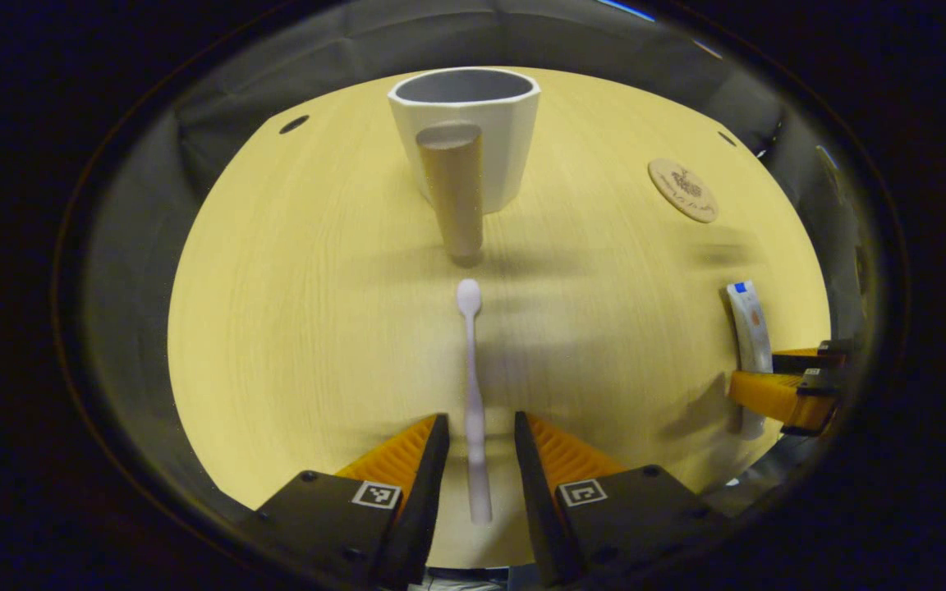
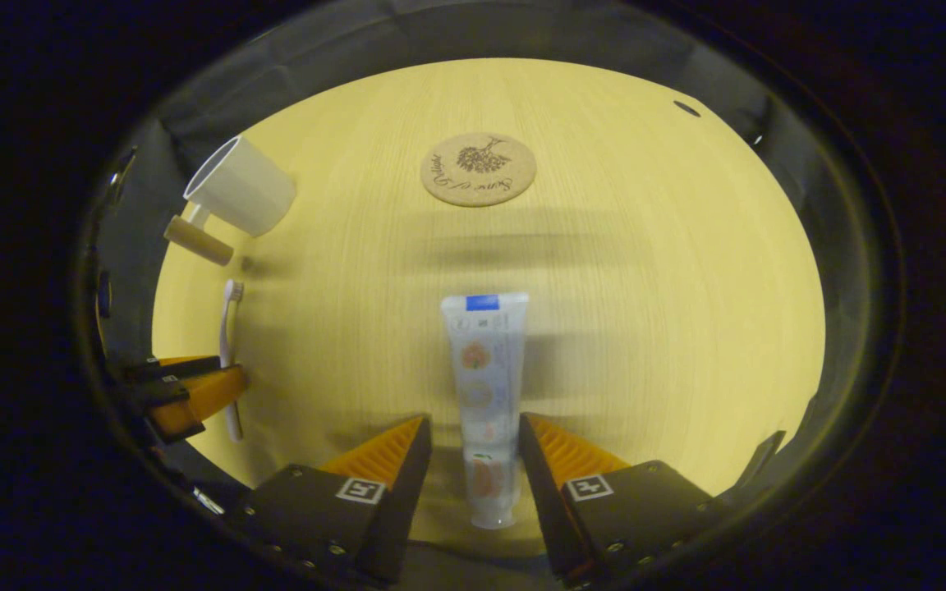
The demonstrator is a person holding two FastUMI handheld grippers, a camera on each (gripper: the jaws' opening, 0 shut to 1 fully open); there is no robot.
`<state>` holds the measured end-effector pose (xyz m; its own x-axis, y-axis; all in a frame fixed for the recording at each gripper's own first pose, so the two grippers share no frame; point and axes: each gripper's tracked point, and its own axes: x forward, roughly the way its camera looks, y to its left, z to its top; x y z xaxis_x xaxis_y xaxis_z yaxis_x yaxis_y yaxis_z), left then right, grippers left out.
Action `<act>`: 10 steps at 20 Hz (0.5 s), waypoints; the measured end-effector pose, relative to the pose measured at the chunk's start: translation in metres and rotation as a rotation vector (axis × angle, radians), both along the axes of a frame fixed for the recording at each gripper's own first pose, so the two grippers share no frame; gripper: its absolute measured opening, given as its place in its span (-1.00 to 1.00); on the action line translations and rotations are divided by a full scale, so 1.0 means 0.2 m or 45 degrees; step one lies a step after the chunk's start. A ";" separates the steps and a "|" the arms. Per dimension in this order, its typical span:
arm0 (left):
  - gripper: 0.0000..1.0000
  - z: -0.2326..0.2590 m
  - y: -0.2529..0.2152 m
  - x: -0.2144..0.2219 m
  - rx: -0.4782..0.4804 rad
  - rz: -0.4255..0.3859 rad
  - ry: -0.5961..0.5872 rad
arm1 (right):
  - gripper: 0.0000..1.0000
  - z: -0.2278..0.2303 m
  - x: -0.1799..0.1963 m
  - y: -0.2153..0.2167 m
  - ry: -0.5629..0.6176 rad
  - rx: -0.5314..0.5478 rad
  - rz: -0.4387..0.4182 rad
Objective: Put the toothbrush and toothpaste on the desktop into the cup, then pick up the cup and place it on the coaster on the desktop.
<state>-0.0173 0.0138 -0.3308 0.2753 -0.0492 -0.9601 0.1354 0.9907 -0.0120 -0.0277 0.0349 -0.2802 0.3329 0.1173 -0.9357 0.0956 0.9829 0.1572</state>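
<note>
On a wooden table (image 1: 292, 328), the left gripper (image 1: 479, 447) straddles the toothbrush (image 1: 473, 394), fingers apart, not touching it. The right gripper (image 2: 473, 447) likewise brackets the toothpaste (image 2: 485, 386), fingers spread. Farther off stand the cup (image 1: 473, 123), left, and the coaster (image 2: 479, 170), right.

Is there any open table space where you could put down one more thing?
Yes. Bare wood lies between the coaster and the toothpaste, and to the toothpaste's right toward the table edge. It is tighter by the cup, whose wooden handle nearly meets the toothbrush head.
</note>
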 end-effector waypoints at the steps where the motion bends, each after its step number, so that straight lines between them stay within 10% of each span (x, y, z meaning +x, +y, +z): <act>1: 0.10 -0.01 -0.01 0.01 -0.006 -0.001 0.000 | 0.09 0.01 0.00 0.00 0.000 0.001 0.000; 2: 0.21 0.01 -0.01 0.01 -0.008 0.028 -0.003 | 0.11 0.00 0.01 -0.03 0.000 -0.016 -0.027; 3: -0.37 -0.01 -0.02 0.02 -0.010 0.027 -0.001 | -0.28 0.01 0.01 -0.02 0.002 0.002 -0.060; 10: -0.76 0.00 0.00 0.00 -0.033 -0.047 -0.023 | -0.54 0.01 0.01 -0.03 -0.063 0.068 -0.131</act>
<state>-0.0171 0.0132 -0.3317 0.2901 -0.0843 -0.9533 0.1723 0.9844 -0.0346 -0.0254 0.0296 -0.2778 0.3912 0.1294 -0.9112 0.1863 0.9585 0.2160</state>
